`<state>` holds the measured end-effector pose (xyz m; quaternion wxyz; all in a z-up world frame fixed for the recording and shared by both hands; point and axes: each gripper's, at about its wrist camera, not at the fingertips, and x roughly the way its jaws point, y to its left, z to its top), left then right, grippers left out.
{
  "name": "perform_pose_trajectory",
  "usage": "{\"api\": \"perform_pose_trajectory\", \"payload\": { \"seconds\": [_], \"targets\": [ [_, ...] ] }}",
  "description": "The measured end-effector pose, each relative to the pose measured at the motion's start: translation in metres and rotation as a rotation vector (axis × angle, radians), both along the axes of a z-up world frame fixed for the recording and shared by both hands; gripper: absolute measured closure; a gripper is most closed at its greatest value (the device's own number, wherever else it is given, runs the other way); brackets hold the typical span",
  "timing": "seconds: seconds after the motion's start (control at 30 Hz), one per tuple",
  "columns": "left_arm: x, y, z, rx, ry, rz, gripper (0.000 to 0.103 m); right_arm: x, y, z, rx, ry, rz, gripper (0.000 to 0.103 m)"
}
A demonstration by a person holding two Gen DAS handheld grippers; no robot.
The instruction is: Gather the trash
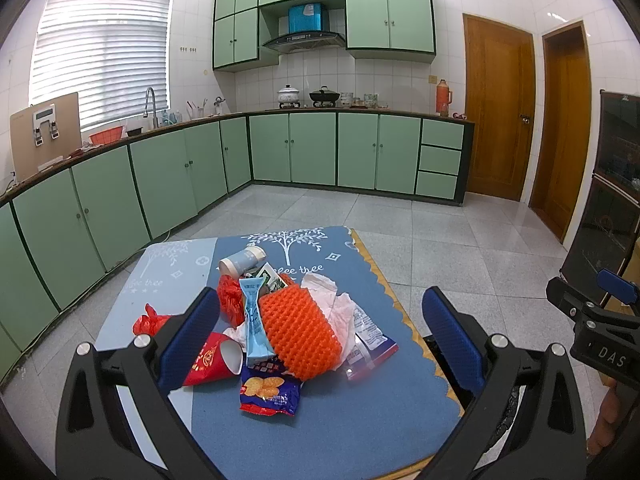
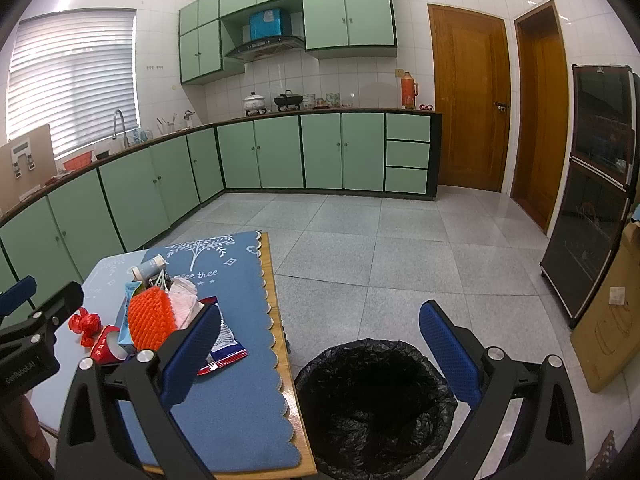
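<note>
A: My left gripper [image 1: 320, 340] has its fingers spread wide, empty, over the trash pile [image 1: 296, 328] mid-desk [image 1: 360, 420].

B: And your right?

A: Right gripper [image 2: 320, 356] gapes too, nothing held. The black-lined bin [image 2: 376, 404] sits on the floor at five o'clock of the pile, just beside the desk edge.

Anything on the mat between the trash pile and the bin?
Only bare blue mat and the table's wooden edge, seen in the right wrist view. The snack wrapper is the pile's nearest piece to the black-lined bin.
</note>
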<state>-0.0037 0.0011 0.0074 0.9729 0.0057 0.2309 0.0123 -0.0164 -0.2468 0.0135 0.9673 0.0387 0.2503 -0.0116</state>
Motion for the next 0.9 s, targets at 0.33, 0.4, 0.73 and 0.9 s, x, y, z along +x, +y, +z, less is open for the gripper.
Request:
{"api": "perform_pose_trajectory", "payload": {
  "seconds": [0.33, 0.4, 0.73, 0.9],
  "targets": [
    [0.0, 0.0, -0.001, 0.0, 0.003, 0.001, 0.005, 0.002, 0.0, -0.002, 0.0, 0.004, 0.002, 0.006],
    [0.0, 0.0, -0.001, -0.001, 0.002, 0.003, 0.005, 0.002, 0.0, -0.003, -0.001, 0.004, 0.004, 0.006],
    [0.012, 0.051, -0.023, 0.023, 0.017, 0.134, 0.005, 0.032, 0.037, -0.022, 0.002, 0.03, 0.102, 0.006],
    [0.019, 0.089, -0.04, 0.036, 0.045, 0.227, 0.005, 0.054, 0.067, -0.034, 0.03, 0.049, 0.206, 0.008]
  ]
}}
